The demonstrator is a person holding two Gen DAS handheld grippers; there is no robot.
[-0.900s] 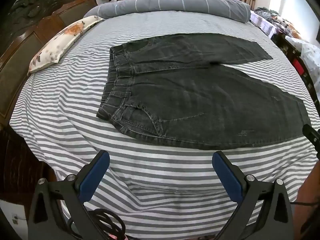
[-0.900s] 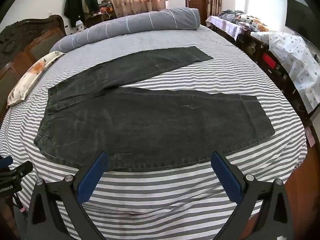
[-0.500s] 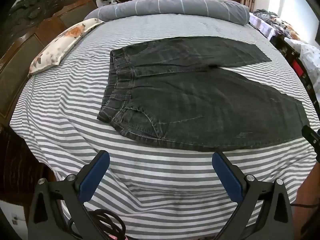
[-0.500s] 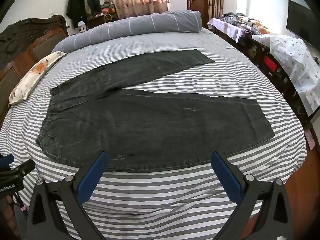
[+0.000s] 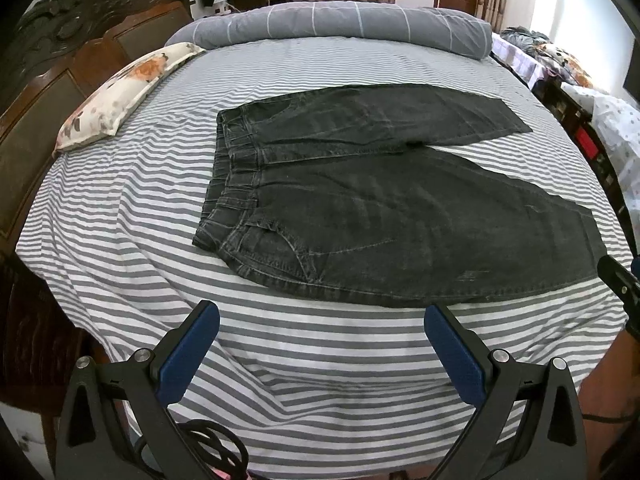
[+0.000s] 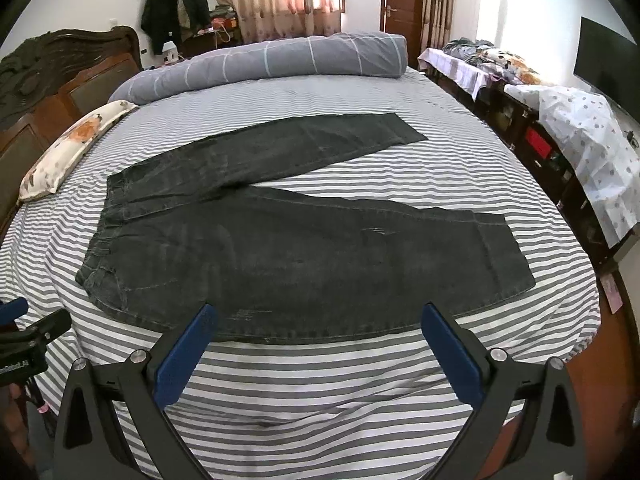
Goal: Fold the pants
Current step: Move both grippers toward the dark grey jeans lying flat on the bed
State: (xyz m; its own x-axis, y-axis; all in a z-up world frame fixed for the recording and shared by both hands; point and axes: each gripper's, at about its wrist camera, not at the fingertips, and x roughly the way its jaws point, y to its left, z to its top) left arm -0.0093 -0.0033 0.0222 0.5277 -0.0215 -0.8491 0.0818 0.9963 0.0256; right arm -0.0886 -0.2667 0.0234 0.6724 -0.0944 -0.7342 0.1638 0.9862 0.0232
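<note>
Dark grey denim pants (image 5: 380, 204) lie flat on the striped bed (image 5: 120, 208), waistband to the left, both legs spread apart to the right. They also show in the right wrist view (image 6: 304, 248). My left gripper (image 5: 322, 316) is open and empty, hovering over the sheet just short of the pants' near edge below the waist. My right gripper (image 6: 318, 314) is open and empty at the near hem of the closer leg. Its side shows at the right edge of the left wrist view (image 5: 620, 280).
A floral pillow (image 5: 120, 92) lies at the left by the wooden headboard (image 5: 48, 80). A rolled grey duvet (image 5: 332, 28) lies along the far side of the bed. A low cabinet with cloth covers (image 6: 572, 140) stands to the right.
Both grippers have tilted or drawn back a little, so the pants sit slightly lower and farther in view. The pants have not moved. Both grippers stay open.
</note>
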